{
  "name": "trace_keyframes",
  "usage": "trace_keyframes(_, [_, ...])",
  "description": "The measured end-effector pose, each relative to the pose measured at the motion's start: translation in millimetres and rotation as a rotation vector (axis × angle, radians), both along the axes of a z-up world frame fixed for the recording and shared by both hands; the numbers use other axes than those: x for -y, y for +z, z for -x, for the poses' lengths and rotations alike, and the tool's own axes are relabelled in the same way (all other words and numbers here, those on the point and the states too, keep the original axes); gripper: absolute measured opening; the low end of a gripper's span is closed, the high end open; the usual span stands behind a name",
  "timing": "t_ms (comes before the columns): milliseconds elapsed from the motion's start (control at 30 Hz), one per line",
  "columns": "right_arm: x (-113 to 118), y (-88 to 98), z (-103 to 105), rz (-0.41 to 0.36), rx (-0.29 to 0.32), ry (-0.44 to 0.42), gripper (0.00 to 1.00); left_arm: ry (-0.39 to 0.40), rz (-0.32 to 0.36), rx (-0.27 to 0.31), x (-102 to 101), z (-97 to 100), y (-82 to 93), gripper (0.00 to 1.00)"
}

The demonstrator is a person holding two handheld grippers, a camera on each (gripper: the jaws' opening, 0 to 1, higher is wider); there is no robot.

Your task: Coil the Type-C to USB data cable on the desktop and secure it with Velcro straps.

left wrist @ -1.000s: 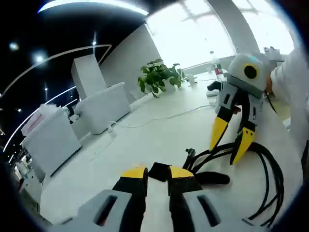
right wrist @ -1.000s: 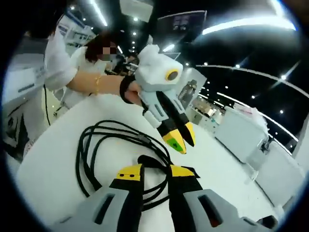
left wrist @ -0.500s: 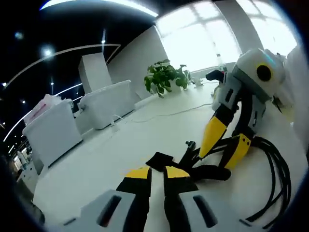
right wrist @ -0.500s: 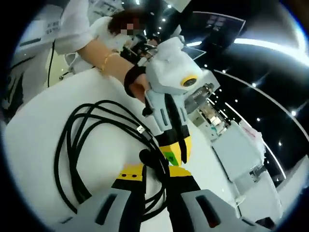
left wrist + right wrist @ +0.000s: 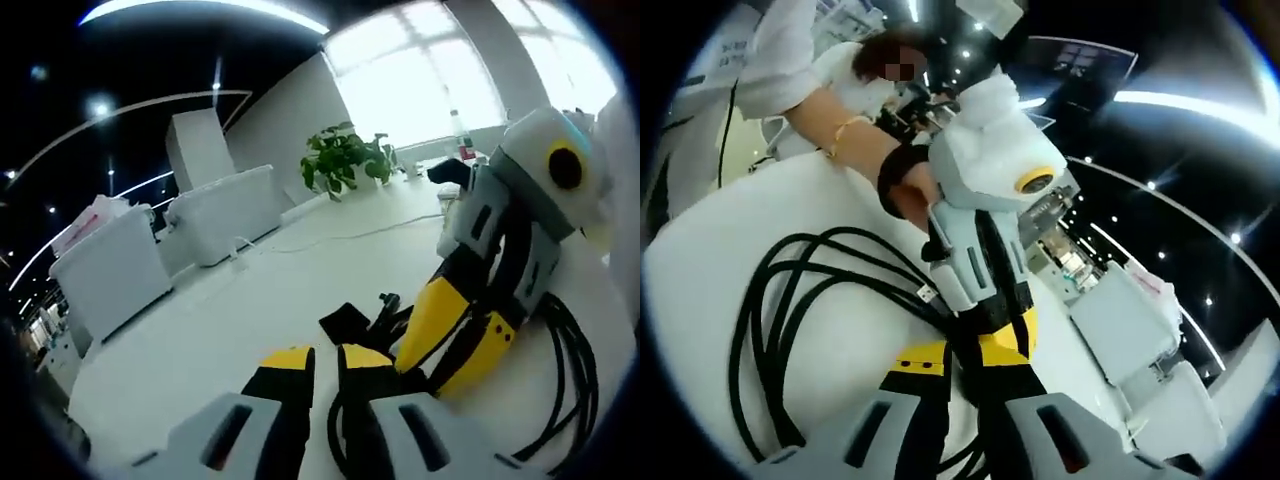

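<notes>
The black data cable (image 5: 575, 350) lies in loose loops on the white desktop (image 5: 250, 310), with one plug (image 5: 388, 299) pointing up. A flat black Velcro strap (image 5: 345, 322) sticks out just ahead of my left gripper (image 5: 325, 362), whose jaws are nearly together on its end. My right gripper (image 5: 455, 335) comes in from the right, its yellow fingers straddling the cable bundle. In the right gripper view the cable loops (image 5: 770, 300) spread left with a metal plug (image 5: 925, 293). There my right gripper (image 5: 965, 365) has cable between its jaws, and the left gripper (image 5: 1002, 340) presses in right above it.
A potted plant (image 5: 345, 160), white cabinets (image 5: 215, 215) and a thin white cord (image 5: 340, 240) sit at the far side of the desk. A bottle (image 5: 458, 135) stands behind. A person's arm with a bracelet (image 5: 855, 130) holds the left gripper.
The two grippers have come close together over the cable. The left jaws have narrowed, and the strap now sits ahead of them. The right gripper's fingers have dropped onto the bundle.
</notes>
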State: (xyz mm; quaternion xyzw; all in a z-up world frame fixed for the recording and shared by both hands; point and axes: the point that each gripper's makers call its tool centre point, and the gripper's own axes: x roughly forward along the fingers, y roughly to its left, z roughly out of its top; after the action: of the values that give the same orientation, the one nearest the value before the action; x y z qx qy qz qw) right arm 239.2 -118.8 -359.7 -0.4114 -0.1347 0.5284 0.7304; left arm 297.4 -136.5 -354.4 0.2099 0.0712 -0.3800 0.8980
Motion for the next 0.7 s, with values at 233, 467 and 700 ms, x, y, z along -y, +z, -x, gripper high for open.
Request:
trace_keyframes(233, [5, 12.2, -12, -0.07, 0.01, -0.062, 0.03, 0.04, 0.052, -0.04, -7, -2.7, -0.6, 0.1])
trace_keyframes(467, [1, 12.1, -9, -0.084, -0.014, -0.044, 0.02, 0.045, 0.054, -0.041, -6, -1.9, -1.1, 0.1])
trace_keyframes(700, [26, 27.0, -28, -0.273, -0.323, -0.105, 0.02, 0.018, 0.029, -0.024, -1, 1.8, -1.5, 0.1])
